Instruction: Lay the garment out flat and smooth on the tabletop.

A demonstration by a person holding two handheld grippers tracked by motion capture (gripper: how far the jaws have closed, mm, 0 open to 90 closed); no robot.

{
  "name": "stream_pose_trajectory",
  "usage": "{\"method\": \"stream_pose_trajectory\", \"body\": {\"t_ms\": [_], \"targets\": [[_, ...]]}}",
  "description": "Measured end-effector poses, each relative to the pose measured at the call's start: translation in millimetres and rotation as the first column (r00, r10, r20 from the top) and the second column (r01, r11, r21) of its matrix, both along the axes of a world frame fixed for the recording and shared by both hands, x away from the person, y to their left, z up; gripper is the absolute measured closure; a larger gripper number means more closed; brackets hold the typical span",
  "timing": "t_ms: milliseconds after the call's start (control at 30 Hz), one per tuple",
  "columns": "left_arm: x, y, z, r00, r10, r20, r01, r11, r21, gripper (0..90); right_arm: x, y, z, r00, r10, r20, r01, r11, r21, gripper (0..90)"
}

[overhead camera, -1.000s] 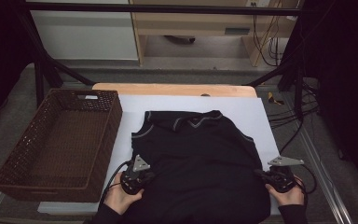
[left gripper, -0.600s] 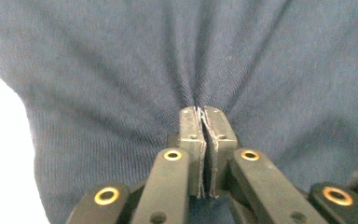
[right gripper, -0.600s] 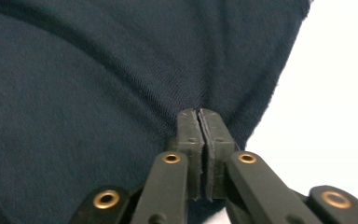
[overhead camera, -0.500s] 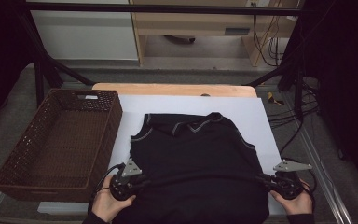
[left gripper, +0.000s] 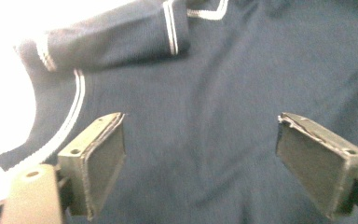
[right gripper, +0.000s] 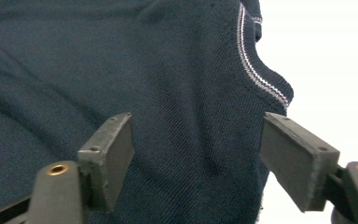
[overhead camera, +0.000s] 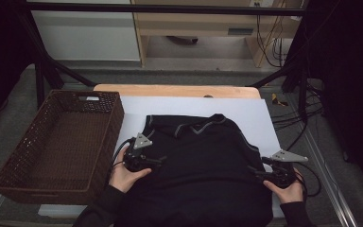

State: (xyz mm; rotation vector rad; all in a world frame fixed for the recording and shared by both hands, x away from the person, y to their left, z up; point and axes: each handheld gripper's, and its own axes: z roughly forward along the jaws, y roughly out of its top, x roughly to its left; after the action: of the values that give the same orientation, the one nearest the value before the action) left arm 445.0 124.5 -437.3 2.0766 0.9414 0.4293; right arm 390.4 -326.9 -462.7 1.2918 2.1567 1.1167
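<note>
Both tools stood with jaws wide and nothing gripped, having just been opening: the left tool (overhead camera: 158, 161) at the 9 o'clock edge of the dark sleeveless sweater (overhead camera: 203, 161), the right tool (overhead camera: 257, 173) at its 3 o'clock edge. That sweater lay flat on the white sheet (overhead camera: 264, 118) covering the surface, neckline toward 12 o'clock, its striped armhole trim showing in both gripper views above the open jaws. Its hem at 6 o'clock ran off the bottom of the high view, hidden partly by the person's sleeves. White sheet lay bare beyond the collar toward 12 o'clock and in a narrow strip at 3 o'clock. Just beside the left hand (overhead camera: 125, 175), at 9 o'clock, the brown wicker basket (overhead camera: 116, 113) crowded the sheet's edge. Loose cables (overhead camera: 293, 118) hung off the surface toward 2 o'clock.
</note>
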Motion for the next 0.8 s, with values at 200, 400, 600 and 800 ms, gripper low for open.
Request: {"method": "stream_pose_trajectory", "body": {"t_ms": [200,400,600,800], "targets": [[30.0,-11.0,2.0,0.9985,0.016,0.053,-0.015,0.9998,-0.011,13.3,-0.5,-2.5,-1.6,1.0,-0.004,0.006,0.004,1.0,-0.003,19.5],[56.6,-22.1,4.9,0.9982,-0.01,0.059,0.012,0.9997,-0.023,14.4,0.4,-2.3,-3.1,1.0,-0.005,-0.001,0.005,1.0,0.001,13.9],[76.0,-36.0,5.3,0.9975,-0.028,0.065,0.027,0.9994,0.02,15.1,1.3,-1.5,-5.8,0.9997,-0.004,-0.025,0.004,1.0,0.008,8.7],[89.0,-51.1,1.6,0.9962,-0.06,0.064,0.056,0.9966,0.062,19.3,1.3,-2.5,-6.8,0.9997,0.003,-0.026,-0.003,1.0,0.004,8.6]]}}
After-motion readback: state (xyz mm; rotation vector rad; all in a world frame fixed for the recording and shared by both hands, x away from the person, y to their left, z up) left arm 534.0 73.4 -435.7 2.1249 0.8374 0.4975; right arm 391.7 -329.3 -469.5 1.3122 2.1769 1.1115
